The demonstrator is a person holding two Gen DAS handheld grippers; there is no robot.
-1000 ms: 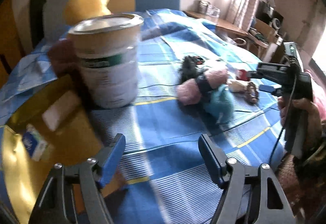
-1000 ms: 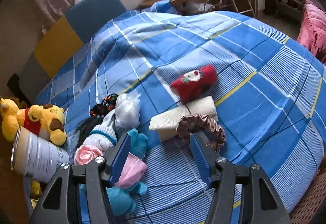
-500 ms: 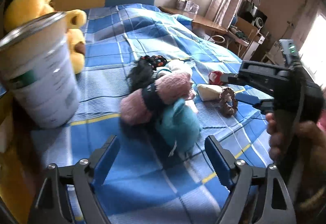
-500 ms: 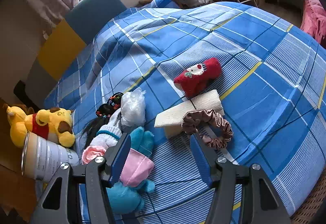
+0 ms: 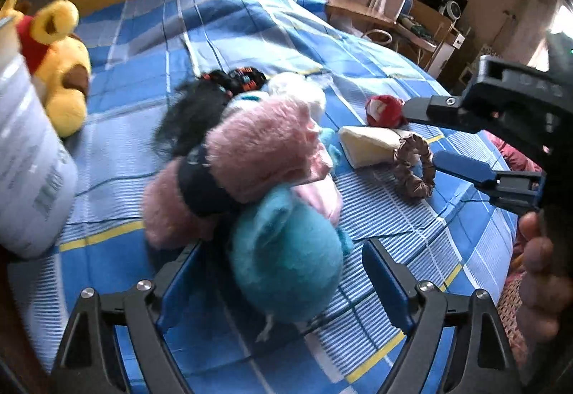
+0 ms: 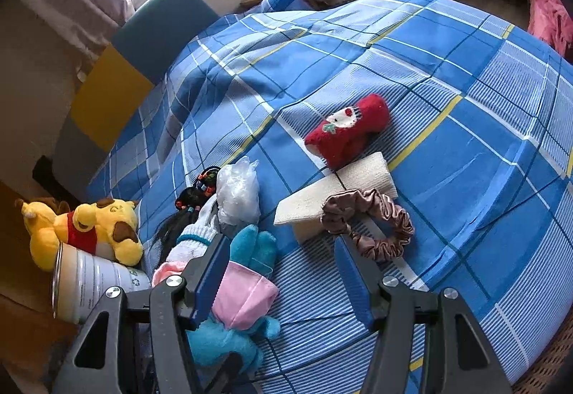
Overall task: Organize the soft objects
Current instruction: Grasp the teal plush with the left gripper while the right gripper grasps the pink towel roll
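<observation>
Setting: a bed under a blue plaid cover [image 6: 465,100], soft things gathered near its edge.
Pile: a teal plush toy [image 5: 286,251] lies in front of a pink fuzzy sock roll [image 5: 258,150] banded in black; black hair ties [image 5: 229,79] and a white sock [image 6: 195,238] lie behind, all touching.
Left gripper [image 5: 283,268]: jaws wide, having just been opening; the teal plush toy sits between the fingers [image 5: 383,276], but the pads do not press on it.
Right gripper [image 6: 283,268]: jaws half apart, empty, hovering over the bed just short of the brown scrunchie [image 6: 369,225].
Other soft items: the scrunchie rests on a cream folded cloth [image 6: 336,193]; a red sock with a cat face [image 6: 349,132] touches that cloth's far edge; a clear plastic bag [image 6: 238,193] lies beside the pile.
Bystanders: a yellow bear plush [image 6: 86,229] and a metal tin [image 6: 89,283] stand to the pile's left.
Likely step: closing on the teal toy to lift it out.
Risk, snagging: the toy touches the pink roll, so closing may pinch both and drag the pile.
Risk, weak hold: plush compresses; a shallow bite on fur could slip when lifted.
Risk, collision: both grippers work near each other, and could knock together over the pile.
</observation>
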